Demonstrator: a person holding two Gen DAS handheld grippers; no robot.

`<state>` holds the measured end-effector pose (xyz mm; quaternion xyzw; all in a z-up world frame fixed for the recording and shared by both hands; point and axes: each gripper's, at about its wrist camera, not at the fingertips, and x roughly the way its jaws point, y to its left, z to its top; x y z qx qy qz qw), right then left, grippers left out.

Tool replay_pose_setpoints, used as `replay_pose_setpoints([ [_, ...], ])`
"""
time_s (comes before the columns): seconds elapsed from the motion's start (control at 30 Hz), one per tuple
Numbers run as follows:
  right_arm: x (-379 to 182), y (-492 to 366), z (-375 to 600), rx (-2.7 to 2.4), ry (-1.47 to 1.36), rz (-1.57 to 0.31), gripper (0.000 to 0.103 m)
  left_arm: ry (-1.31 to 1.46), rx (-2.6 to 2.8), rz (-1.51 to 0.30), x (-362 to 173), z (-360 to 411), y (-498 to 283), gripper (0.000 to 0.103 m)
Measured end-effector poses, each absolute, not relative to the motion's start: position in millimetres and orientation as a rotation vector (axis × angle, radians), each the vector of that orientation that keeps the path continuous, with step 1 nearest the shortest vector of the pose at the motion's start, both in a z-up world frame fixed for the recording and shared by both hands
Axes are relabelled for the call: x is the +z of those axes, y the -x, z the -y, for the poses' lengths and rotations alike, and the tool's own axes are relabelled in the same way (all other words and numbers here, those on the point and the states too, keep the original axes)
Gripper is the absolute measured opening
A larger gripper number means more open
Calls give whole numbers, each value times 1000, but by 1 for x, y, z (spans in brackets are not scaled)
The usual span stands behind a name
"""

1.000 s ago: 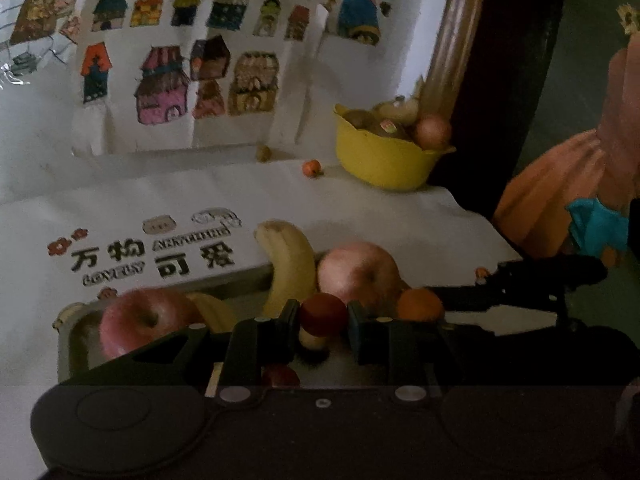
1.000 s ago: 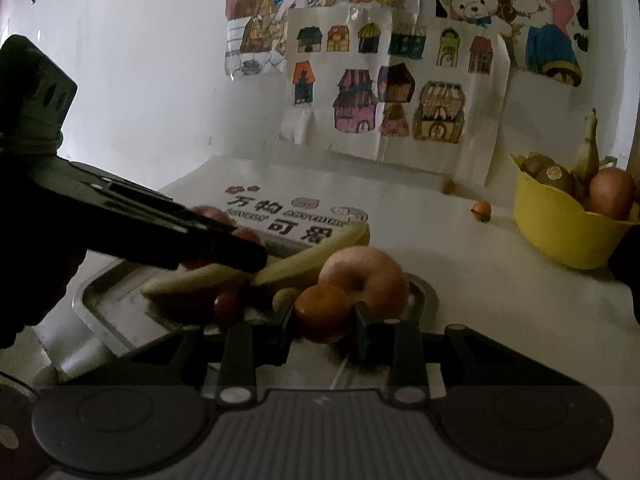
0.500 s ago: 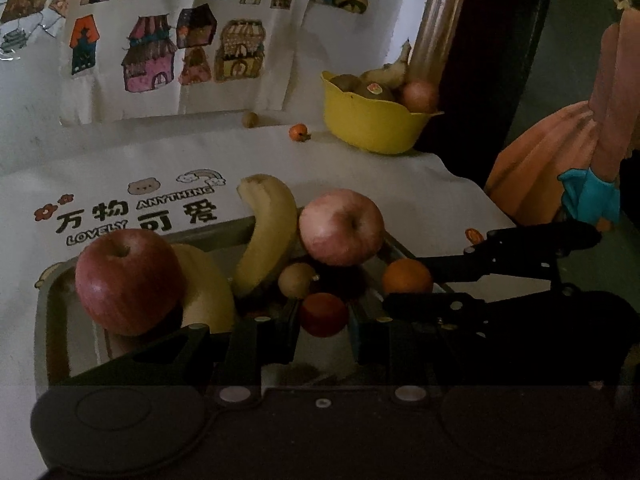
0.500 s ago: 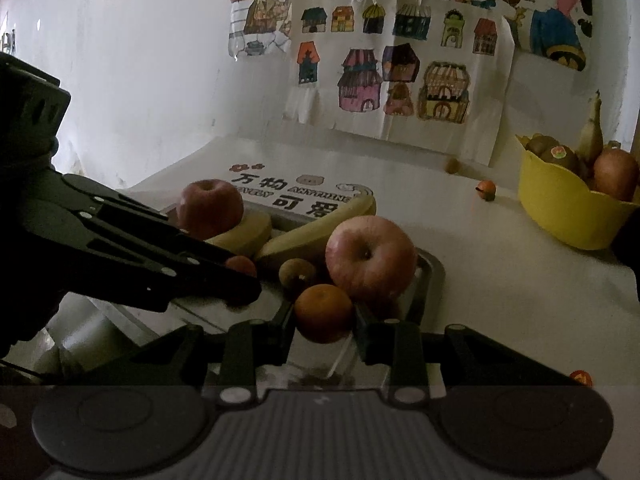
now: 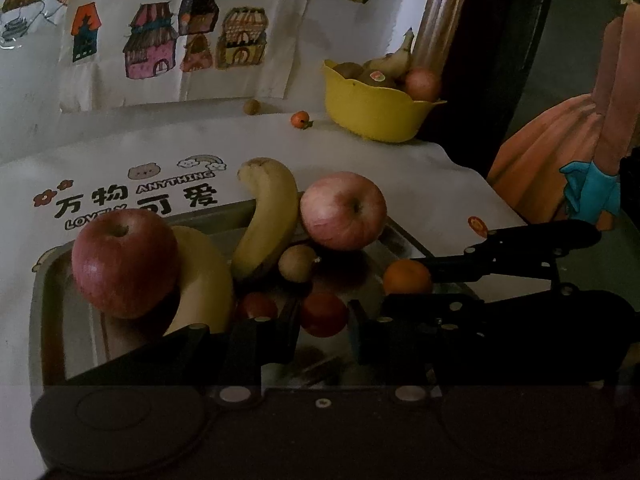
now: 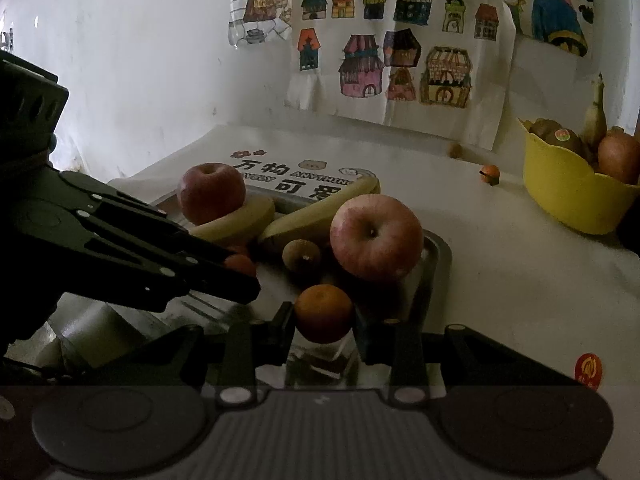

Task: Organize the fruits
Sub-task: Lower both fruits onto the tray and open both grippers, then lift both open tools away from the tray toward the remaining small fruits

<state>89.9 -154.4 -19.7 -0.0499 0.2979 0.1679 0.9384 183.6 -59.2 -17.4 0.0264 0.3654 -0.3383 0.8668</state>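
White table point(image 6: 500, 280) | left hand-held gripper point(image 5: 323, 316) grips red fruit point(image 5: 323, 314) | right hand-held gripper point(image 6: 323, 314) grips orange point(image 6: 323, 312)

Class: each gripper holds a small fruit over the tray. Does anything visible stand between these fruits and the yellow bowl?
Only two tiny fruits lie on the cloth short of the yellow bowl; otherwise the orange and red fruit have open tablecloth ahead.

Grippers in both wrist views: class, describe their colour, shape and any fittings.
Both the left gripper and right gripper are matte black, with two flat fingers on angular linkage arms, small silver rivets and a wide rounded body. No cables or sleeves show.
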Motion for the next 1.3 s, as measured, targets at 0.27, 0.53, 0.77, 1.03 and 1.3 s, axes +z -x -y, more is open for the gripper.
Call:
replay_pose_setpoints([
  [0.27, -22, -89, 153, 343, 99, -614, 36, -53, -705, -770, -19, 59, -183, 27],
  [0.53, -25, -90, 154, 342, 98, -622, 36, -49, -697, -786, -24, 59, -185, 27],
  [0.77, -26, -91, 154, 341, 96, -624, 36, -46, -696, -792, -24, 58, -186, 27],
  [1.03, -27, -92, 154, 337, 92, -624, 39, -40, -696, -798, -26, 58, -187, 28],
  [1.3, -26, -93, 157, 331, 87, -611, 47, -25, -715, -786, -24, 55, -186, 45],
])
